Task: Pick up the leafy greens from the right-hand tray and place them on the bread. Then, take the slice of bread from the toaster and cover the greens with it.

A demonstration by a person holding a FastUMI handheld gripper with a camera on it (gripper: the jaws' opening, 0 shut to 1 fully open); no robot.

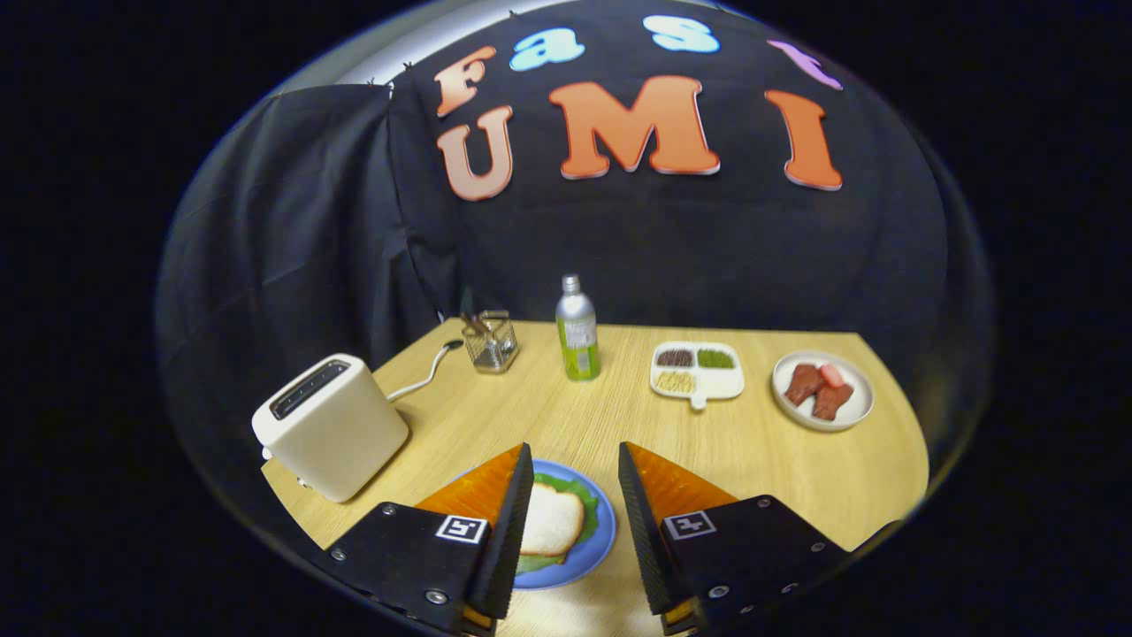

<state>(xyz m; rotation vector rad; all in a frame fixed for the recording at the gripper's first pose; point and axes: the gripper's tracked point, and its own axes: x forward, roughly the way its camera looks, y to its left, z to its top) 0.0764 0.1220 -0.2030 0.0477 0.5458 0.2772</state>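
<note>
Gripper view, contents as seen:

- Gripper (576, 518): two fingers spread wide apart, gripping nothing, raised above the near part of the tabletop (761, 460).
- Blue plate (601, 540): between the fingers, partly hidden behind the left one.
- Leafy greens (587, 509): on the blue plate, edges showing around the bread.
- Slice of bread (552, 522): lying flat on top of the greens, between the fingers.
- Toaster (329, 426): white, left of the fingers, near the tabletop's left edge; slots dark, contents not discernible; white cord running back from it.
- Wire basket (492, 341): beyond the toaster, at the far edge.
- Bottle (577, 329): silver and green, upright, beyond the fingers, mid-tabletop.
- Divided tray (699, 385): white, right of the bottle; dark, green and pale fillings in separate compartments.
- Round plate (853, 411): white, right of the tray, bearing reddish-brown pieces (818, 387).
</note>
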